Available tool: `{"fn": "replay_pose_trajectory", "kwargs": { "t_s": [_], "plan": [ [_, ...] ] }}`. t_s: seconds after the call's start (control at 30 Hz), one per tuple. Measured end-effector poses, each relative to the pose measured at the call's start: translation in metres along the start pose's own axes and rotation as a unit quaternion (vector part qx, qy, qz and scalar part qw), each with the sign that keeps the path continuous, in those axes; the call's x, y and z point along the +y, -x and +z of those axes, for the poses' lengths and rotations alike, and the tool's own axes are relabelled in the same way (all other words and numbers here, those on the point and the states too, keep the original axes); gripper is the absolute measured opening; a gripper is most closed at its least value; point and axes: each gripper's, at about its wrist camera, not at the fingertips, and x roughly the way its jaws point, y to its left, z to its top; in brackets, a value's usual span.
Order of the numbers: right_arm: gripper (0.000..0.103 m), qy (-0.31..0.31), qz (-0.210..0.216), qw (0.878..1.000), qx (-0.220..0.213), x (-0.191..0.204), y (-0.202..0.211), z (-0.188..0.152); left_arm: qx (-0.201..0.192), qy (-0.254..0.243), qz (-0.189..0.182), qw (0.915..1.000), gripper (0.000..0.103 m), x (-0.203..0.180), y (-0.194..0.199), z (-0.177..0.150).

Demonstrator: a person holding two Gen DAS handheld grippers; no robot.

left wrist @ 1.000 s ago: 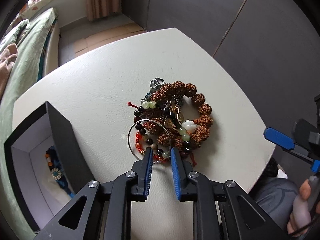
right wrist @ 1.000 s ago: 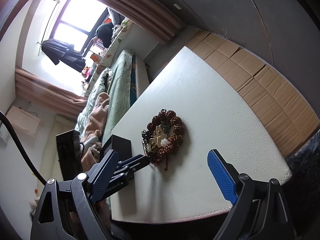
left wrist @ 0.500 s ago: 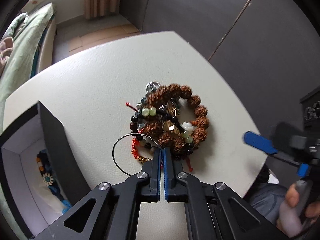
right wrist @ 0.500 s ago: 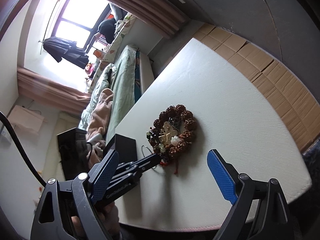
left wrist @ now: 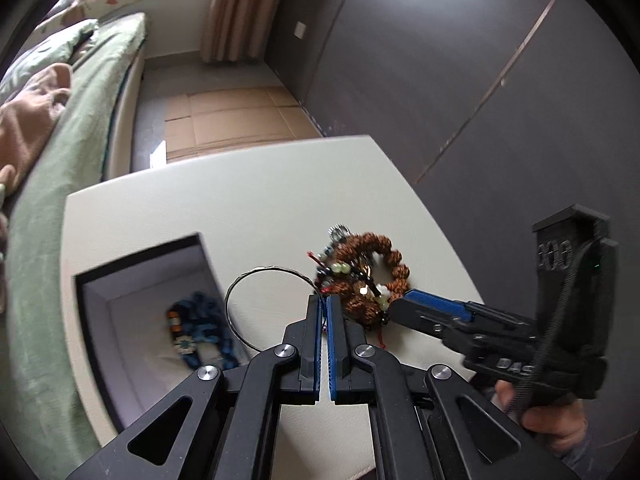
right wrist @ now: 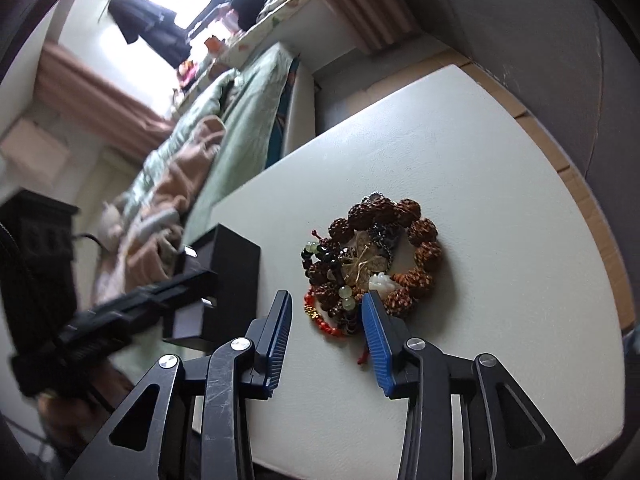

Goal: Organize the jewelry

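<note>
A tangle of jewelry lies on the white table: a brown knobbly-bead bracelet, green and black beads, and a red bead string. My left gripper is shut on a thin silver bangle, which hangs off its tips to the left, partly over the box. My right gripper sits low at the pile's near edge. Its jaws are closing with the red and green beads between them. The right pad touches the pile; the left pad stands apart from it.
An open black box with a white inside stands left of the pile and holds a blue beaded piece. A bed with green bedding runs along the table's left side. A dark wall is on the right.
The left gripper shut on the silver bangle and lifted it out of the pile, leftward toward the box. The right gripper came in to the pile's edge and its jaws narrowed.
</note>
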Motion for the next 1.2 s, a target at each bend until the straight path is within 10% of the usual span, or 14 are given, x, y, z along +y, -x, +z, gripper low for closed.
{"fn": "replay_pose_trajectory", "kwargs": {
  "t_s": [0.37, 0.53, 1.1, 1.2],
  "plan": [
    [0.033, 0.071, -0.053, 0.996, 0.024, 0.020, -0.021, 0.020, -0.034, 0.030, 0.006, 0.9990, 0.002, 0.028, 0.041, -0.004],
    [0.010, 0.084, -0.081, 0.992, 0.048, 0.023, -0.035, 0.023, -0.039, 0.045, 0.012, 0.9981, 0.002, 0.042, 0.051, -0.011],
    [0.009, 0.064, 0.000, 0.998, -0.006, 0.073, 0.015, 0.036, -0.008, 0.122, -0.019, 0.9923, 0.004, 0.084, 0.045, -0.015],
    [0.009, 0.069, 0.011, 0.997, -0.011, 0.088, 0.021, 0.037, -0.016, 0.133, -0.022, 0.9907, 0.034, 0.089, 0.049, -0.018]
  ]
}}
